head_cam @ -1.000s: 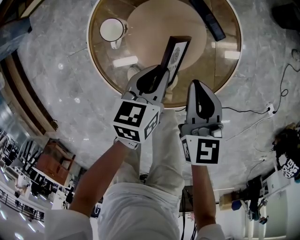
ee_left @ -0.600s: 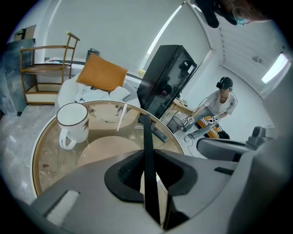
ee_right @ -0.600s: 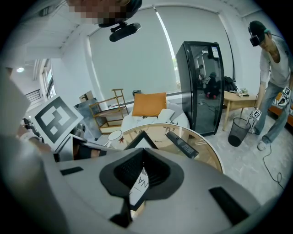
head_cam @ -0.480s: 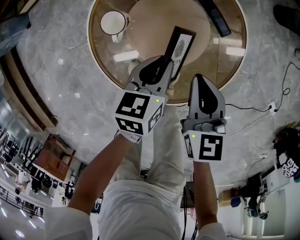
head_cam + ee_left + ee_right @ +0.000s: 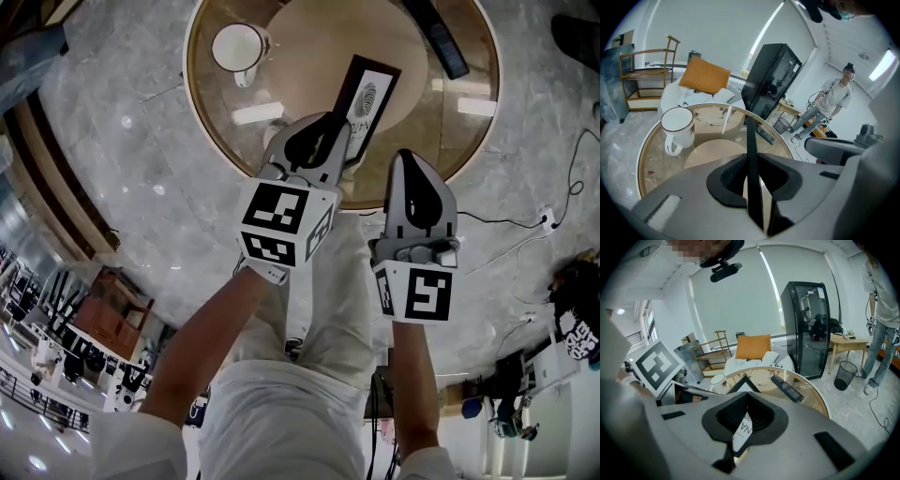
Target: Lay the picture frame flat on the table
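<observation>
Gripping picture frame (image 5: 368,89) w/ left gripper (image 5: 330,131), jaws clenched on frame's near end; in left gripper view, seen edge-on as a thin dark strip straight btwn the jaws. Not flat yet: held tilted over round glass worktop (image 5: 450,131), w/ black border, white mat & fingerprint-like print facing up & to the right in head view. Can't tell whether frame's bottom edge touches the glass. Holding right gripper (image 5: 743,427) just beside the left one, near worktop's front rim, apart from the frame; jaws released, slightly apart, nothing in them, only frame's white mat showing through the gap beyond. Elsewhere on worktop: white mug (image 5: 238,49) w/ dark rim at far left, well apart from frame; long black remote (image 5: 436,37) at far right. Behind worktop in gripper views: tall black glass-front cabinet (image 5: 771,79), orange cushion (image 5: 704,75), person (image 5: 832,103) standing at back right. Underfoot: grey marble-look floor (image 5: 122,187).
</observation>
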